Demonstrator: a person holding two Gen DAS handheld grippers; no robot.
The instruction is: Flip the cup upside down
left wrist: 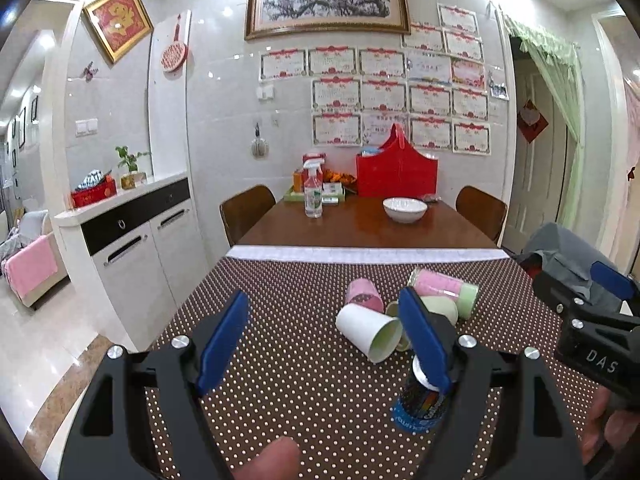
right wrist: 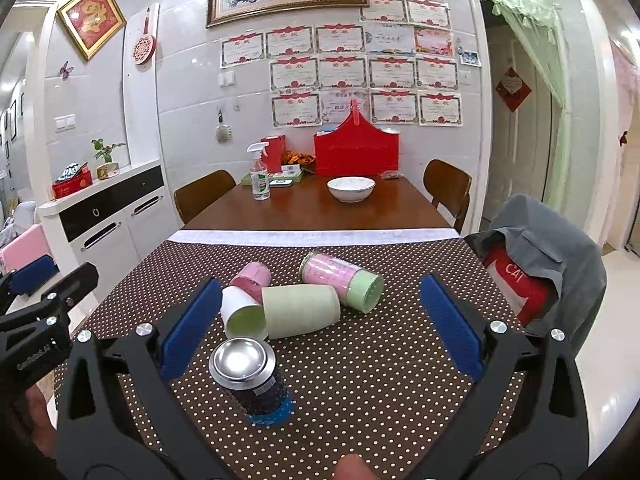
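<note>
A dark cup with a steel base and blue rim (right wrist: 252, 380) stands upside down on the dotted tablecloth (right wrist: 360, 380); it also shows in the left wrist view (left wrist: 420, 404), partly behind the right finger. Behind it lie a white cup (right wrist: 242, 314) (left wrist: 370, 332), a pale green cup (right wrist: 300, 310), a pink cup (right wrist: 252, 276) (left wrist: 362, 294) and a pink-and-green tumbler (right wrist: 344, 280) (left wrist: 446, 286). My left gripper (left wrist: 326, 344) is open and empty above the cloth. My right gripper (right wrist: 320, 324) is open and empty above the cups.
Beyond the cloth the wooden table (right wrist: 312, 210) holds a white bowl (right wrist: 351, 188), a spray bottle (right wrist: 259, 178) and a red box (right wrist: 356, 152). A chair with a grey garment (right wrist: 544, 248) stands at the right. A white cabinet (right wrist: 108, 216) stands at the left.
</note>
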